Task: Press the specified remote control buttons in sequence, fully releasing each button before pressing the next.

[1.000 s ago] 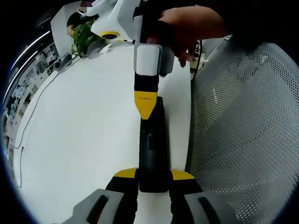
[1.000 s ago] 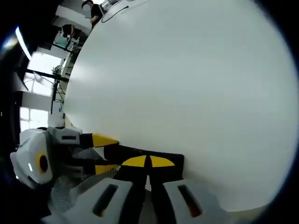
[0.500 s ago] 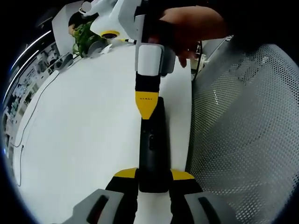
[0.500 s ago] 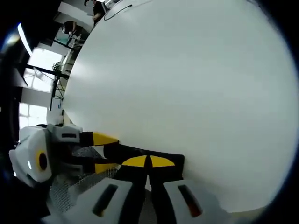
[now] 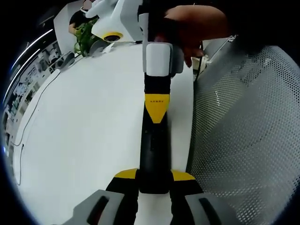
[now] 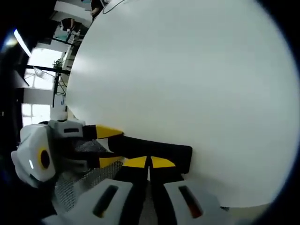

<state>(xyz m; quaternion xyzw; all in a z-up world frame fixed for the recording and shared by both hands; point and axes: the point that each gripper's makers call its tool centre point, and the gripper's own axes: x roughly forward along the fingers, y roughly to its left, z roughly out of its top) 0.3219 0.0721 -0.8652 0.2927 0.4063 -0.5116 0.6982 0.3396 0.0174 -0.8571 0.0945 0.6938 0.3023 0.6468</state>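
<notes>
We hold the black remote control (image 5: pixel 153 150) by its near end in the left claw (image 5: pixel 153 180), clamped across its width, so its long axis runs straight away from us over the white table (image 5: pixel 84 122). The right claw (image 5: pixel 157 105), its yellow tips closed together, comes in from the far end and rests tip-down on the remote's upper face. Pressing means going straight down; the next button lies along that axis.

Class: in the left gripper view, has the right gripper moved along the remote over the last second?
Yes. The right gripper has slid down the remote, toward the left gripper clamping its near end.
</notes>
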